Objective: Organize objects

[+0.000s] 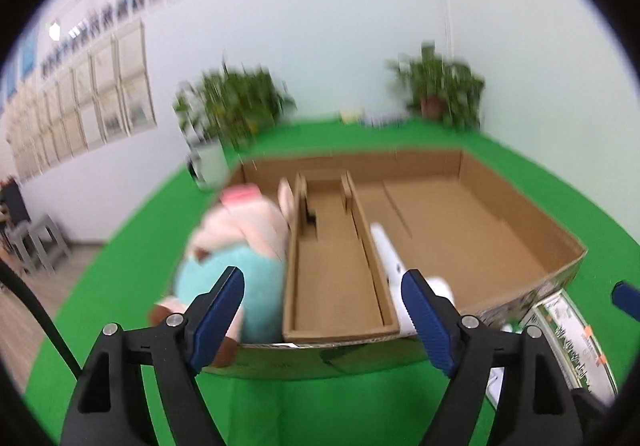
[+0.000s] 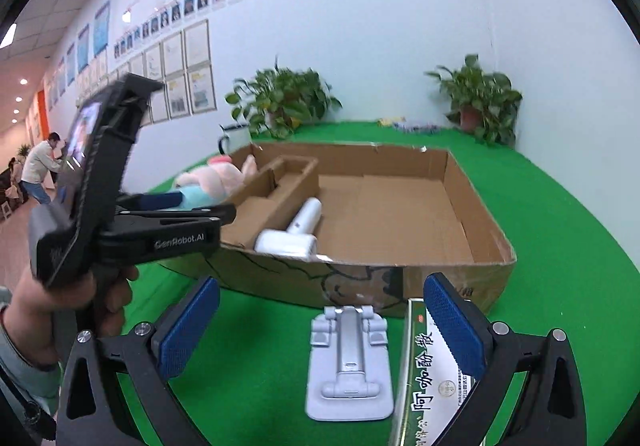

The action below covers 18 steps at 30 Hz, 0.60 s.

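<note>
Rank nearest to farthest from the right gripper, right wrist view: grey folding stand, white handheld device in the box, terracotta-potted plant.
From the right gripper:
1. Grey folding stand, on the green turf right between the open fingers.
2. White handheld device, inside the cardboard box, near its front wall.
3. Terracotta-potted plant, far right corner by the wall.

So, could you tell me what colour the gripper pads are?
Dark blue pads, clearest in the right wrist view.
</note>
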Tool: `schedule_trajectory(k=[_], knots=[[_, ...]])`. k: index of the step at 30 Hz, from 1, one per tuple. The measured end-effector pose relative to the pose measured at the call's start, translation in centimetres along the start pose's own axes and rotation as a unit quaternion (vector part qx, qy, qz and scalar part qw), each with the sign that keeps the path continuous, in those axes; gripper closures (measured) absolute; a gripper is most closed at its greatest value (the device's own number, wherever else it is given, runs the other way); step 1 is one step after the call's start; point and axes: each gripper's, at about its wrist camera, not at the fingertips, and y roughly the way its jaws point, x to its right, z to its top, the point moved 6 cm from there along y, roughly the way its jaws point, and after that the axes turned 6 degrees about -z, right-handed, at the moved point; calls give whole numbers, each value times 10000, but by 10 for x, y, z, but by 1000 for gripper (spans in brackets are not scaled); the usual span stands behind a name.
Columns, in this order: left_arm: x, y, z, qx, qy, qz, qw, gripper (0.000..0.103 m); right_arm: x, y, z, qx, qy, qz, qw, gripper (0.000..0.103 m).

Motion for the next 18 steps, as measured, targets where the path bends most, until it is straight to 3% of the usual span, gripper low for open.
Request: schedule_trajectory(k=[4,12,18], knots=[[3,-20,-7,77,-75,28,9999,22,-5,-6,-3,93,-116,-207,9997,1],[1,-22,-40,-413,-224,-38,9989,22,-16,-8,-35,-391,69,787,9961,1],[6,-20,-55,-626,-230,-149,9977,22,-15,19,-50,-993,210,804,9916,5]])
